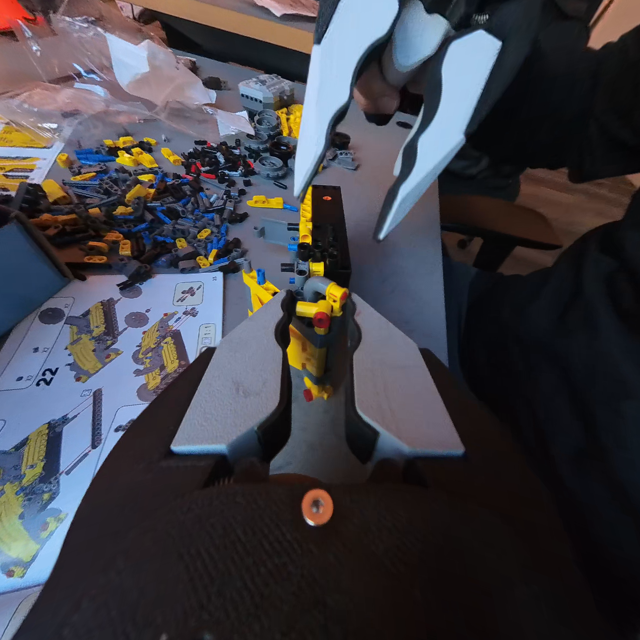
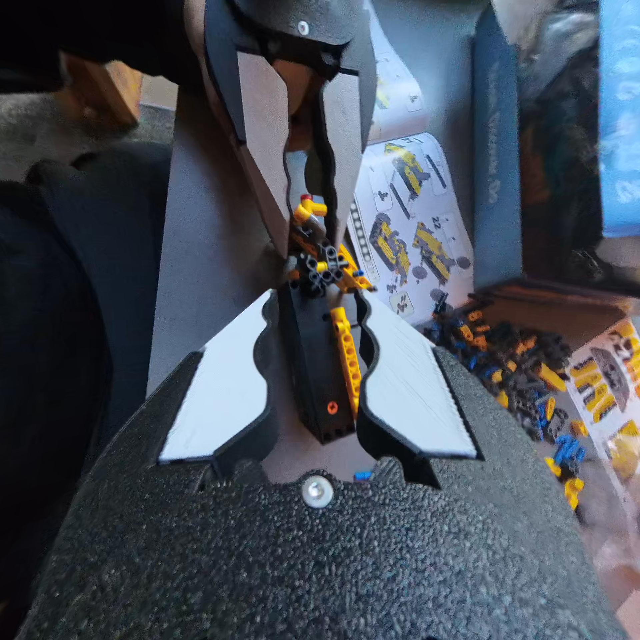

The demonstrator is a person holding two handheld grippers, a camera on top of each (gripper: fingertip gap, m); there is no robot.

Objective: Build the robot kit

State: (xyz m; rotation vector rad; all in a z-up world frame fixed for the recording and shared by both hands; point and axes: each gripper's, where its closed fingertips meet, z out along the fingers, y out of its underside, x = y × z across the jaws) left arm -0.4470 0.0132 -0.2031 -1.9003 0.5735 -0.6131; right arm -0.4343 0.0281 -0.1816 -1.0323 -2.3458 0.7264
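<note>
Model: a half-built black and yellow toy brick model [image 1: 323, 242] lies lengthwise on the grey bench [image 1: 391, 277], near the bench's edge, between the two tongs.
Left tongs: the left tongs [image 1: 317, 304] are nearly closed on the near end of the model, pinching its yellow and grey part with red pins; both fingers [image 1: 242, 374] press its sides.
Right tongs: the right tongs [image 2: 317, 304] stand parted, one finger either side of the model's black far end and yellow beam [image 2: 346, 356]; I cannot tell whether the fingers touch it, and they do not look clamped.
Loose pieces: a heap of yellow, blue, black and grey brick pieces [image 1: 145, 214] is spread across the bench just beside the model.
Booklet: an open instruction booklet [image 1: 104, 346] lies flat by the heap, near the left tongs.
Bags: crumpled clear plastic bags [image 1: 104, 79] sit behind the heap.
</note>
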